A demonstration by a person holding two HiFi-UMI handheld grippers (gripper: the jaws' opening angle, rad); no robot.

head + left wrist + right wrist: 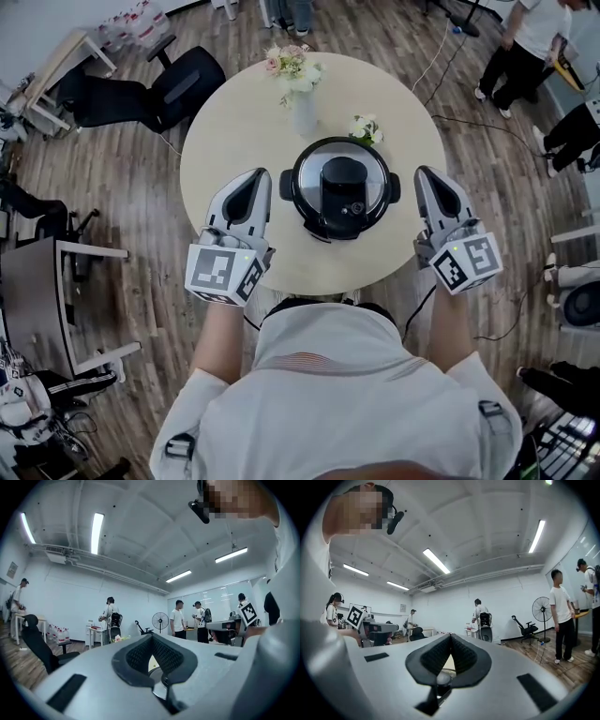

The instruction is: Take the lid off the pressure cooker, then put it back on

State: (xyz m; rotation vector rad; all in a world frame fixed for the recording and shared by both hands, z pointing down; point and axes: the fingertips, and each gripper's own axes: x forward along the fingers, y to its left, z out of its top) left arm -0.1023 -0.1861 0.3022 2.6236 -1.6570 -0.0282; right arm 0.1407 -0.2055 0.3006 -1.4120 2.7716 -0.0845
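Left gripper [251, 180] and right gripper [429, 178] hover either side of the pressure cooker [339, 220] — lid [343, 180] on — atop the round worktop [234, 141], both sets of jaws closed, empty.

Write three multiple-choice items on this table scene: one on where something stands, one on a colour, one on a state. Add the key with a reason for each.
1. Where does the pressure cooker stand?
A. On the floor
B. On the round table, between the left gripper and the right gripper
C. On a shelf

2. What colour is the lid?
A. White
B. Red
C. Black

3. What state is the lid in?
A. Seated on the pressure cooker
B. Held up in a gripper
C. Lying on the table beside the pressure cooker

Key: 1 B, the head view shows it mid-table with a gripper on each side. 2 C, its top is black. 3 A, it covers the pressure cooker, and both grippers are shut and empty.
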